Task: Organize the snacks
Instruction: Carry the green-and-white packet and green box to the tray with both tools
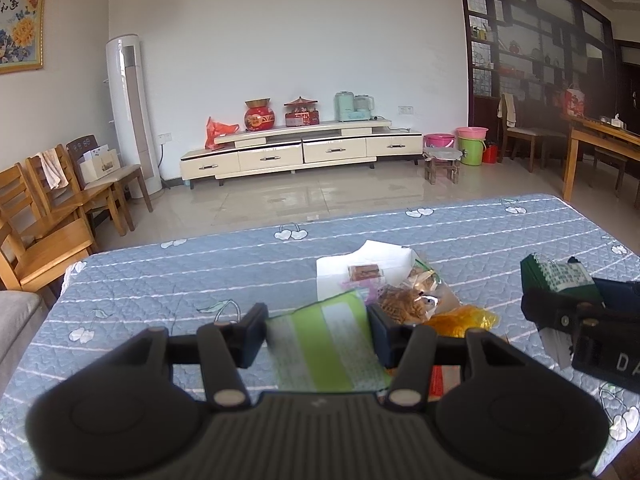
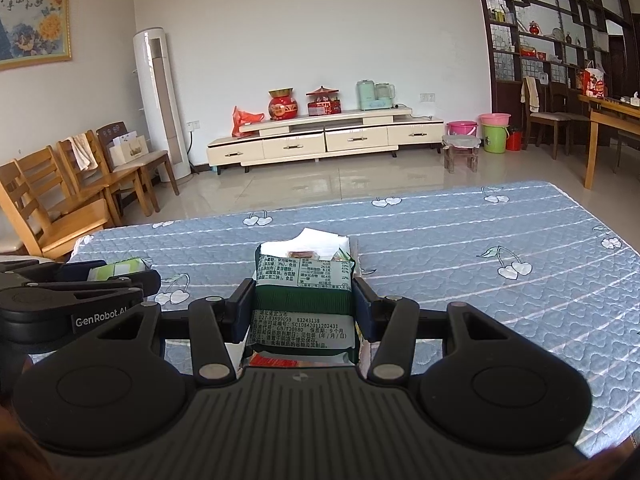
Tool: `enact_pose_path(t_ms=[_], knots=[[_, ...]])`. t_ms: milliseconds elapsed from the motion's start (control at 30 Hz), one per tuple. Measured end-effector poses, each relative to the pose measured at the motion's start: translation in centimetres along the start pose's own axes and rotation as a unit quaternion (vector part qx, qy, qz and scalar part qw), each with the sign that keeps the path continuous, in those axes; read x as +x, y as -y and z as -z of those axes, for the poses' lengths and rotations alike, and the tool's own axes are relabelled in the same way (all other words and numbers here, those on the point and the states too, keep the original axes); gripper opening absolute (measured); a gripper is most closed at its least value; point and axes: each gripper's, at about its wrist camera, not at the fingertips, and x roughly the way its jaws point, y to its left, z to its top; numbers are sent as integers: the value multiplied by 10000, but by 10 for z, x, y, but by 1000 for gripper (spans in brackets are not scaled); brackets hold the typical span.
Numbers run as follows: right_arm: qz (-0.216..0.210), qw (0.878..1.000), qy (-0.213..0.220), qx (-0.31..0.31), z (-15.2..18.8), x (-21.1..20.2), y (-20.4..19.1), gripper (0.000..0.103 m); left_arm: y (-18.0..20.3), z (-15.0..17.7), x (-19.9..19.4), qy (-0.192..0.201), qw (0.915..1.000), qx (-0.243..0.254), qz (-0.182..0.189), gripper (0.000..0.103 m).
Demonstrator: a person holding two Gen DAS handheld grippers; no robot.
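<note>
Quilted blue tablecloth [image 1: 200, 272] w/ snacks; TV cabinet [image 1: 300, 152] behind.

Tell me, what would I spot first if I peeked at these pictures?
First, the two black grippers, each squeezing a snack: the left gripper holds a light green packet, the right gripper a dark green packet. Both hang over a blue cloth with white cherries. Ahead of them sits a white box with more snacks heaped beside it.
</note>
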Motion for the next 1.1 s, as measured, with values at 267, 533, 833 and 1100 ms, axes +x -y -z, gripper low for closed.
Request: enact_pose_path(t_ms=[267, 533, 833, 1100], knots=[[-24, 10000, -8, -66, -6, 9, -5, 63, 3, -4, 10, -24, 10000, -5, 1, 53], [-64, 9999, -15, -114, -3, 14, -9, 63, 6, -11, 22, -22, 10000, 21, -2, 53], [-85, 9998, -35, -153, -7, 21, -9, 63, 6, -21, 36, -2, 10000, 33, -28, 53], [-128, 9997, -66, -220, -10, 27, -8, 63, 9, -28, 52, -21, 10000, 45, 12, 53]])
